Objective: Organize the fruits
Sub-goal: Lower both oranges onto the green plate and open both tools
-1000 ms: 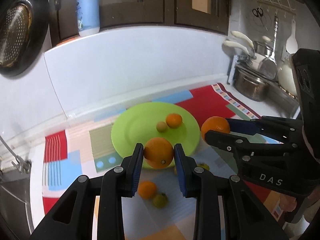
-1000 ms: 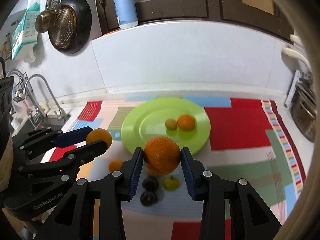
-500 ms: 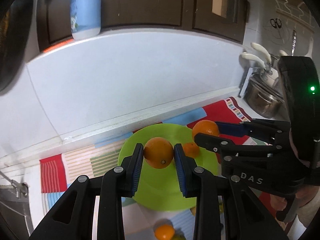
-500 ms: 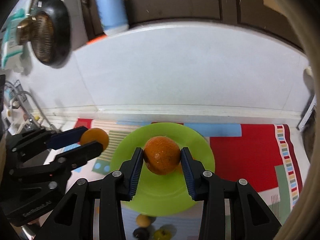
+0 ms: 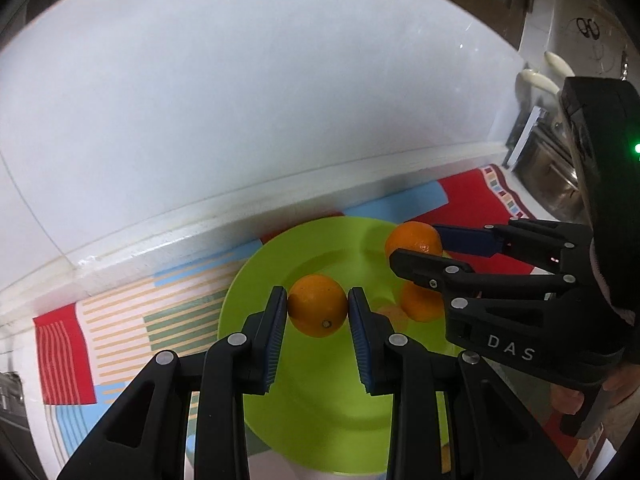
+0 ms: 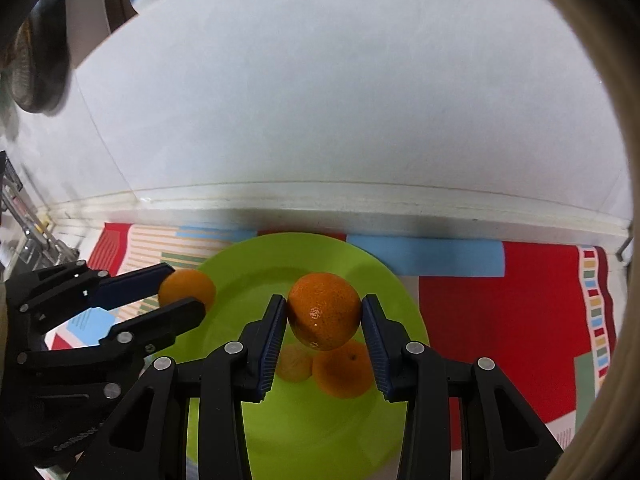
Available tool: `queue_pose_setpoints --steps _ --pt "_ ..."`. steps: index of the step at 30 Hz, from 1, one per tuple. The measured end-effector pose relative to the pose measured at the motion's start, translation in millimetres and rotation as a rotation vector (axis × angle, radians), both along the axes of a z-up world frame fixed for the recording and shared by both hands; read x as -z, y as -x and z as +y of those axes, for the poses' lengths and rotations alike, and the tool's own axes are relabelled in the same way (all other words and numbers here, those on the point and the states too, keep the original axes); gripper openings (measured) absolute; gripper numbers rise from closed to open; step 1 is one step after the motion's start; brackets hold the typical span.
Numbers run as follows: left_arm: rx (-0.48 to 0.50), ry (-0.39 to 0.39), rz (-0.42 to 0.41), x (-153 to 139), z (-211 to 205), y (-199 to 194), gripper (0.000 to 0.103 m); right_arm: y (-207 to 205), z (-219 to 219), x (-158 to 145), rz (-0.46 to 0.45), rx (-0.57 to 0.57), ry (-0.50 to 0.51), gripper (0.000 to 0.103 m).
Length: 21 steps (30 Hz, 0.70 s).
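The left gripper (image 5: 317,312) is made of black plastic arms with silver round screws, and ribbed blue pads (image 5: 276,336) are fixed on the fingers. The same build is seen on the right gripper (image 6: 324,324). White letters "DAS" and a green light are carried on its black body.

Two round oranges (image 6: 325,322) (image 6: 187,289) sit clamped, one in each of two black two-finger grippers (image 6: 324,334) (image 6: 176,292), above one lime-green round plate (image 6: 320,440), where one more orange (image 6: 340,374) and one small yellowish fruit (image 6: 295,368) lie.
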<state>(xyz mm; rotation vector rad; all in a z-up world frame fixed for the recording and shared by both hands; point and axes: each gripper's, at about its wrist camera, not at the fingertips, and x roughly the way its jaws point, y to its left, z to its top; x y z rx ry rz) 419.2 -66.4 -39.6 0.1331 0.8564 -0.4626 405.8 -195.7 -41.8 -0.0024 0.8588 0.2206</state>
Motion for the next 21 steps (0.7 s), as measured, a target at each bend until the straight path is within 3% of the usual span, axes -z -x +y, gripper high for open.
queue_pose_setpoints --steps 10,12,13,16,21 --pt "-0.003 0.003 0.027 14.0 -5.5 -15.6 0.032 -18.3 3.3 17.3 0.041 0.0 -0.008 0.04" --pt "-0.016 0.0 0.023 14.4 -4.6 -16.1 0.045 -18.8 3.9 17.7 0.041 0.001 -0.009 0.04" --pt "-0.038 0.0 0.017 13.3 -2.0 -15.5 0.046 -19.2 5.4 17.9 0.041 0.002 -0.007 0.041" --pt "-0.072 0.006 0.015 8.4 3.8 -11.8 0.047 -17.5 2.2 16.0 0.036 0.03 -0.018 0.054" --pt "-0.103 -0.006 -0.029 -7.9 11.7 7.2 0.049 2.7 -4.4 4.4 -0.006 0.067 -0.042 0.054"
